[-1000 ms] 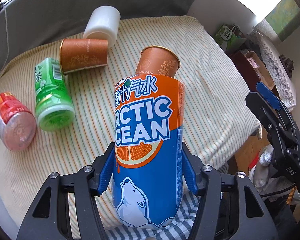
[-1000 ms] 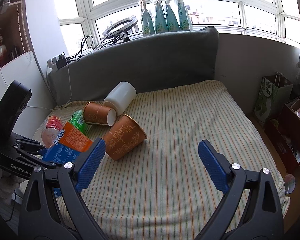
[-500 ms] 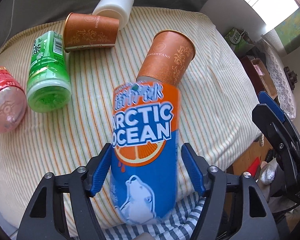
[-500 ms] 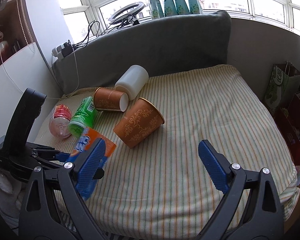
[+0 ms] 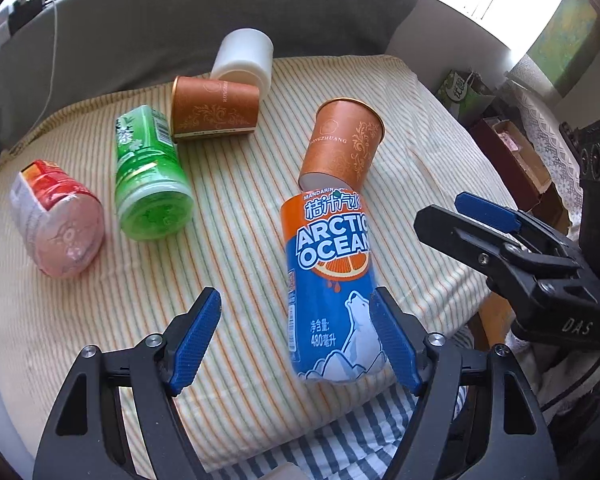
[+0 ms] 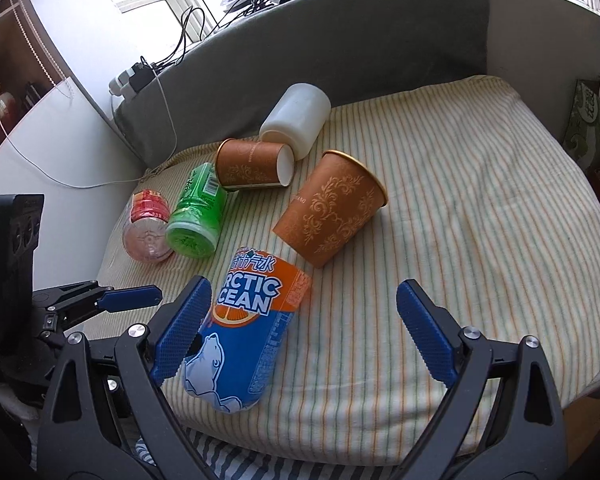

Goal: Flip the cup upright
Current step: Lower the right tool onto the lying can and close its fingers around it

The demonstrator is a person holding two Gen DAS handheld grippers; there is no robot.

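left tongs: spread, released, right pad seemingly touching Arctic Ocean bottle lying on striped bed | right tongs: spread, empty | nearest brown paper cup: on its side, just beyond bottle, mid-bed

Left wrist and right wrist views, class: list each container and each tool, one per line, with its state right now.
Arctic Ocean bottle: lying on its side, not gripped.
Near brown cup: on its side, tilted.
Far brown cup: on its side.
White container: on its side.
Green bottle: lying down.
Red bottle: lying down.
Left tool: open.
Right tool: open, holding nothing.
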